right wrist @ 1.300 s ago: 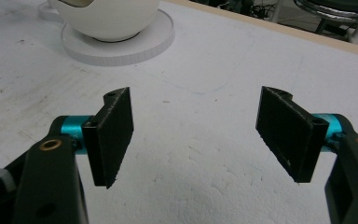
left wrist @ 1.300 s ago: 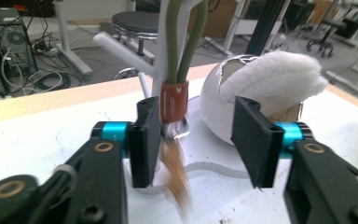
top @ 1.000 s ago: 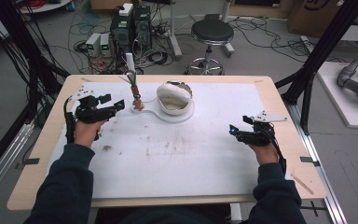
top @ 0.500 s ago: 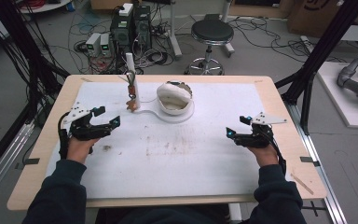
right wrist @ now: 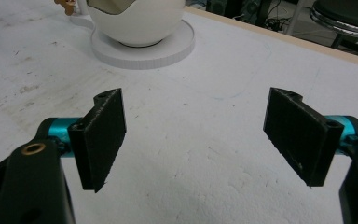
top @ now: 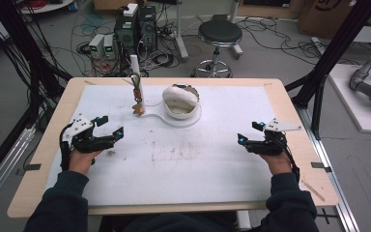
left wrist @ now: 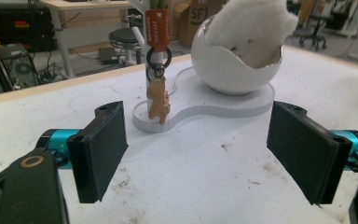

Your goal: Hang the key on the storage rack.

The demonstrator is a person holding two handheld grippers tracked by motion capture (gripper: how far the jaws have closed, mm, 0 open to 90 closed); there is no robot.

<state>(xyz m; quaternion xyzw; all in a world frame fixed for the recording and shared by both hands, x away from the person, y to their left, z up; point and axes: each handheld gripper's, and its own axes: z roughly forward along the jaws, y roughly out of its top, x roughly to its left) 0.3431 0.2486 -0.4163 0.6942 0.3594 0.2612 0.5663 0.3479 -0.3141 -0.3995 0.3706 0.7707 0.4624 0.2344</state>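
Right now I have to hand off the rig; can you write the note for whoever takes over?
Left claw: open, empty, low over the mat at the left, aimed at the keychain.
Right claw: open, empty, low over the mat at the right.
Keychain: hangs on the white post of the stand, an orange tag above, a tan figure charm below.
Egg-shaped bowl: sits on the stand's round end, white plush inside.
Done: keychain is on the post, and nothing is held.
Left: judging by how things lie, probably nothing beyond parking both claws.

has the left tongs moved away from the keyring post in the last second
Yes. The left tongs drew back toward the person and left, away from the white upright post with the keyring.
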